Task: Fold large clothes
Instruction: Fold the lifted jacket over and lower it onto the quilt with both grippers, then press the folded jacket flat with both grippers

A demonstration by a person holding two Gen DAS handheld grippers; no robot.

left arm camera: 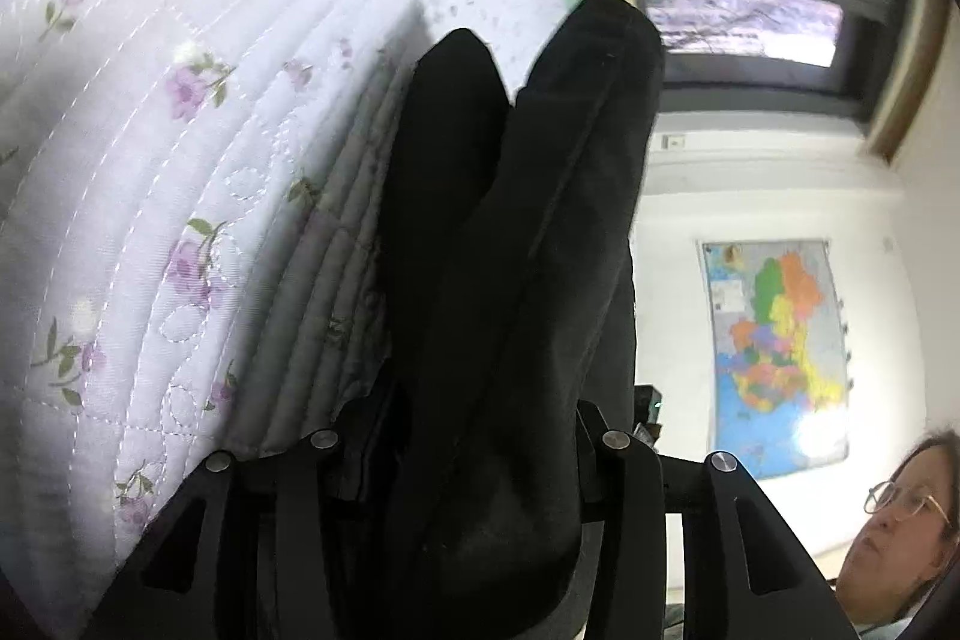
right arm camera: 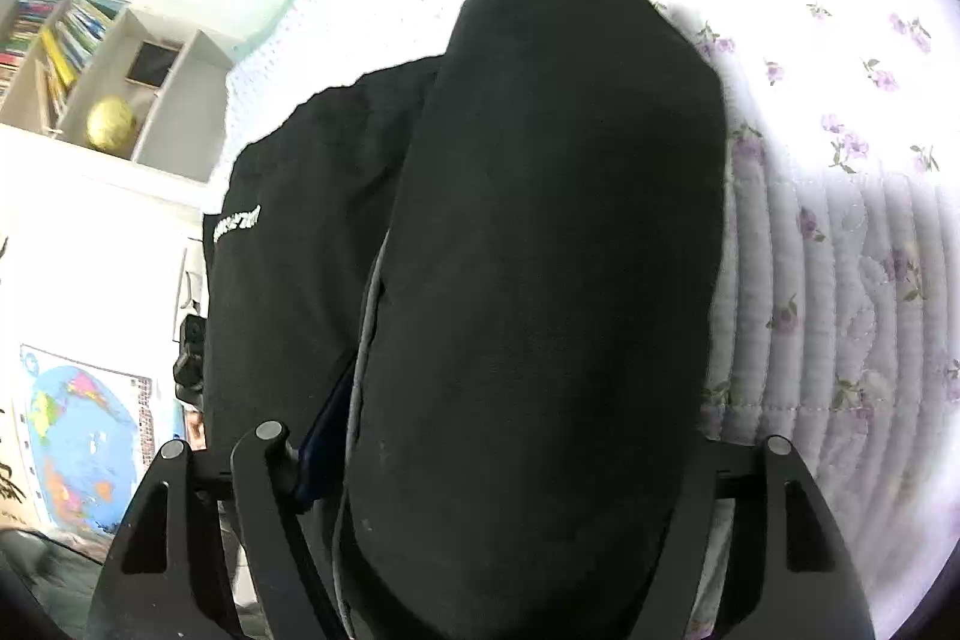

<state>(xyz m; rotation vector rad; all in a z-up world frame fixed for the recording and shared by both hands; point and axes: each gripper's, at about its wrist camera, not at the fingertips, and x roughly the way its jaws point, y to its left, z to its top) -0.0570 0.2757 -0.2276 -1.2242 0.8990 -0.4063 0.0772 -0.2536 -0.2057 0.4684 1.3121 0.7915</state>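
Observation:
A black garment (left arm camera: 516,244) fills the middle of the left wrist view, bunched into thick folds that run up from between the jaws. My left gripper (left arm camera: 462,460) is shut on it, its fingertips hidden by cloth. In the right wrist view the same black garment (right arm camera: 540,250) hangs as a wide folded panel with small white lettering (right arm camera: 237,223) on its left part. My right gripper (right arm camera: 480,460) is shut on it too, fingertips covered. Both grippers hold the garment lifted above the white quilt with purple flowers (left arm camera: 150,160), which also shows in the right wrist view (right arm camera: 840,160).
The quilted bed covers the left of the left wrist view. A window (left arm camera: 744,16), a wall map (left arm camera: 780,358) and a person with glasses (left arm camera: 900,526) are at its right. A bookshelf with a globe (right arm camera: 111,121) and another map (right arm camera: 78,430) are left in the right wrist view.

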